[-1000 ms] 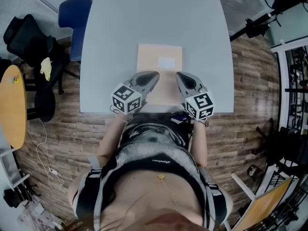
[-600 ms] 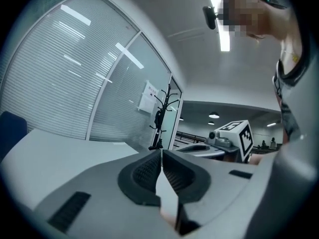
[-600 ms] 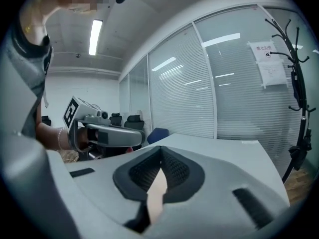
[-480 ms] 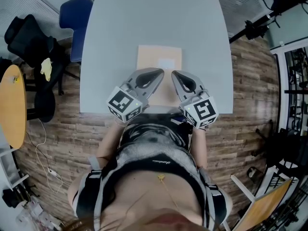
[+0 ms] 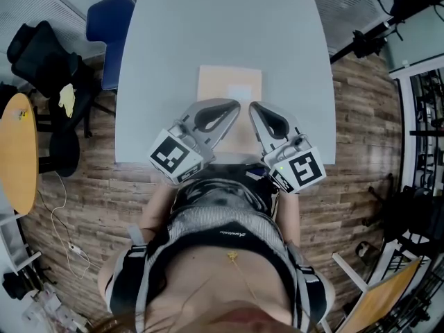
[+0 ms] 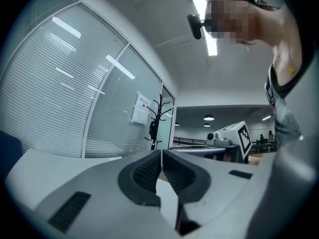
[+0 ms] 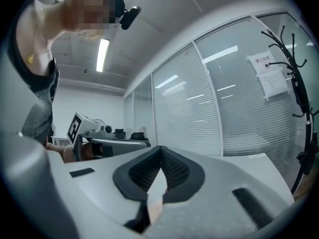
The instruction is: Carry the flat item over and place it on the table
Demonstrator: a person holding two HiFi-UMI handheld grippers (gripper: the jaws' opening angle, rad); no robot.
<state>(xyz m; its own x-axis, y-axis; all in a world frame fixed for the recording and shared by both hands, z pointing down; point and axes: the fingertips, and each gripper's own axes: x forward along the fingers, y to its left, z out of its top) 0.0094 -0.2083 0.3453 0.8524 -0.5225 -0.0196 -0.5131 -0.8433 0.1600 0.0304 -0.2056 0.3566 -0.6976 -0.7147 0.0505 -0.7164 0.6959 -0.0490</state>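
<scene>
Upper left: blue chair (image 5: 108,33), black office chair (image 5: 35,54), yellow item (image 5: 66,97) beside it. Left edge: round wooden table (image 5: 17,155). Underfoot: plank floor (image 5: 361,123), white cable (image 5: 62,227). By glass wall (image 7: 189,108): coat stand (image 7: 295,73), paper notice (image 7: 269,76).

- Head view: I read bright, even overhead light. The table (image 5: 222,40) renders pale grey with soft, uniform shading.
- Left gripper view: a ceiling strip lamp (image 6: 210,30) is the main light source, and it clips to pure white.
- Right gripper view: a similar lamp (image 7: 102,54) lights the room. Bright bar reflections lie on the glass partition (image 7: 219,54).
- Both gripper views: strong fisheye distortion. Straight lines bow and the corners fall to black.
- Both gripper views: the nearest foreground is soft, and the distance is sharper.
- Head view: the floor (image 5: 354,116) curves towards the edges.
</scene>
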